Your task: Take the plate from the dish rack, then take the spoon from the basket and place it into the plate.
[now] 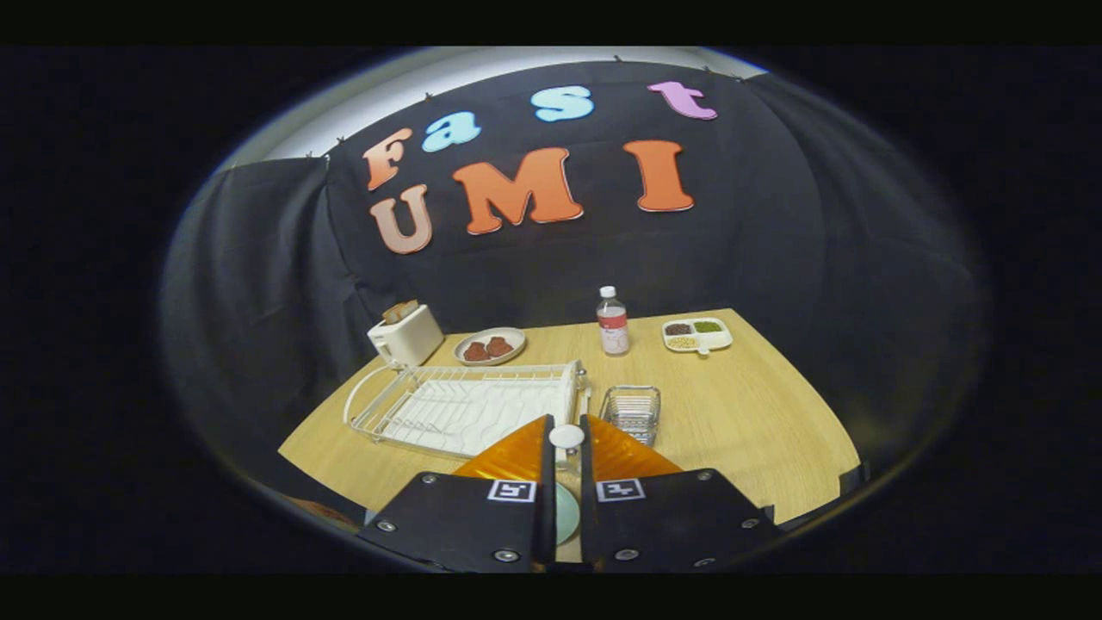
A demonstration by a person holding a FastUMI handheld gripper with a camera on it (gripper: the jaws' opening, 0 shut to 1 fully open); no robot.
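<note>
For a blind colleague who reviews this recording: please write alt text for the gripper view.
The gripper is shut on a spoon above a wooden table, with a pale green plate glimpsed below between its fingers. Just ahead stand a white dish rack and a small wire basket; beyond them are a toaster, a bottle and two food dishes.

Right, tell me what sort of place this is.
Probably a staged kitchen tabletop in a recording booth. A white wire dish rack, a cream toaster and a small wire basket sit on a light wooden table against black cloth. The gripper is nearly shut on a white spoon handle.
</note>
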